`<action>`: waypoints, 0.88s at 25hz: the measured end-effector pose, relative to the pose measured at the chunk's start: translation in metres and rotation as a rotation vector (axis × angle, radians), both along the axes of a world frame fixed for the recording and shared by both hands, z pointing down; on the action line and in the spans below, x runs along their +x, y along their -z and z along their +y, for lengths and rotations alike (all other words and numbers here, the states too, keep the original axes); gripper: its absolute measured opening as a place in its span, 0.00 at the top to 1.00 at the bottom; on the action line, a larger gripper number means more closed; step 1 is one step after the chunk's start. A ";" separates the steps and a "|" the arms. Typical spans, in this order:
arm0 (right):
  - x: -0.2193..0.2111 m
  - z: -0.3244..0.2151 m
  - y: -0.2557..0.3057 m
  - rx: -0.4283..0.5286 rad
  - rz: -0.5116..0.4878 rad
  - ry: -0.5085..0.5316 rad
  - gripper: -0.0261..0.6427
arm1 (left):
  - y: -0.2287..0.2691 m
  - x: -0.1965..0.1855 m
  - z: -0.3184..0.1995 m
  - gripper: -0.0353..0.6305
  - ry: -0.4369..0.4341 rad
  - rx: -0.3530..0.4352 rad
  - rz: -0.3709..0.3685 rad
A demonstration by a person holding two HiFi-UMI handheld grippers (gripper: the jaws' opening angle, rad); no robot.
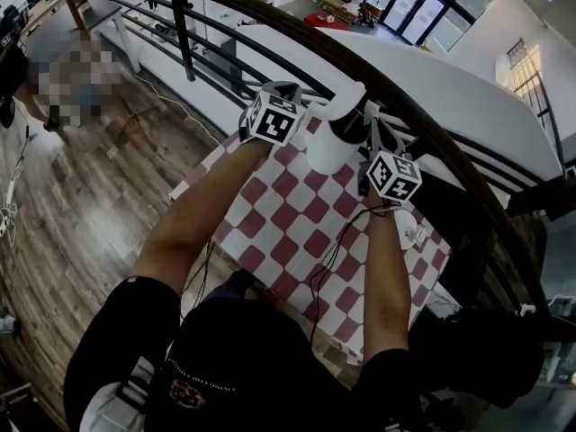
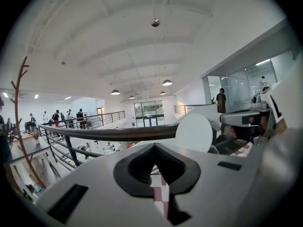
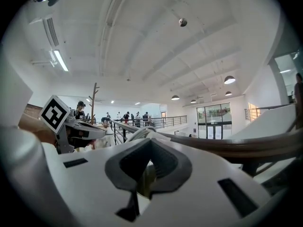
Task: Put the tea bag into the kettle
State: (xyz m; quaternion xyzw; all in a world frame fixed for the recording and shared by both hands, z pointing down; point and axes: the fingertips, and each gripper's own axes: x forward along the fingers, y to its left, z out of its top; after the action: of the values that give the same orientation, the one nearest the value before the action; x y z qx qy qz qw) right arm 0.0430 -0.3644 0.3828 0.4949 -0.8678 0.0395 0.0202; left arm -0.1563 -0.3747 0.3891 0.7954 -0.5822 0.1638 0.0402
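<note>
Both arms up in front of me, over the far edge of the red-and-white checked tabletop (image 1: 297,232), close under a dark curved handrail (image 1: 432,115).

Left hand-held gripper (image 2: 154,148): jaws together, pads meeting at the tip. Nothing pinched that I can see. Only the checked cloth shows through the gap below them.

Right hand-held gripper (image 3: 150,143): jaws fully closed. A pale yellowish strip (image 3: 146,178) shows low in the opening between the pads. Cannot tell whether that is the tea bag, and I cannot pick it out for certain anywhere else.

White kettle (image 1: 328,147): between my two hand-held grippers in the head view, just beside the left one's marker cube (image 1: 274,115) and up and left of the right one's cube (image 1: 393,176). Cannot tell whether it stands on the cloth or is off it. From the left gripper view a round white disc (image 2: 194,132) faces me, to the right of the jaws and not between them. It is part of the kettle as far as I can judge. From the right gripper view a white curved edge (image 3: 142,134) sits just past the jaw tips.

A small white item (image 1: 414,234) lies on the cloth near my right forearm. A black cable (image 1: 337,250) trails across the checks. Wood floor (image 1: 90,205) lies to the left.
</note>
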 end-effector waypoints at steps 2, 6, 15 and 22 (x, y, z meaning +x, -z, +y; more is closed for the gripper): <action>-0.001 -0.005 -0.007 -0.013 0.009 -0.007 0.94 | -0.002 0.002 -0.002 0.95 -0.005 0.000 -0.002; -0.002 -0.014 -0.019 -0.048 -0.020 -0.018 0.84 | -0.006 0.002 -0.007 0.95 -0.011 -0.008 0.001; -0.008 -0.017 -0.009 -0.028 -0.069 0.022 0.68 | -0.019 0.001 -0.013 0.95 -0.008 -0.030 0.009; -0.030 -0.013 0.033 0.087 -0.008 0.063 0.86 | -0.015 0.004 -0.012 0.95 -0.013 -0.020 0.020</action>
State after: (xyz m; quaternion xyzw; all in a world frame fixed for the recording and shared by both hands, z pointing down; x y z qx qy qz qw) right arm 0.0130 -0.3769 0.3495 0.4676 -0.8839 0.0030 -0.0037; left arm -0.1518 -0.3866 0.4037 0.8002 -0.5750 0.1618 0.0533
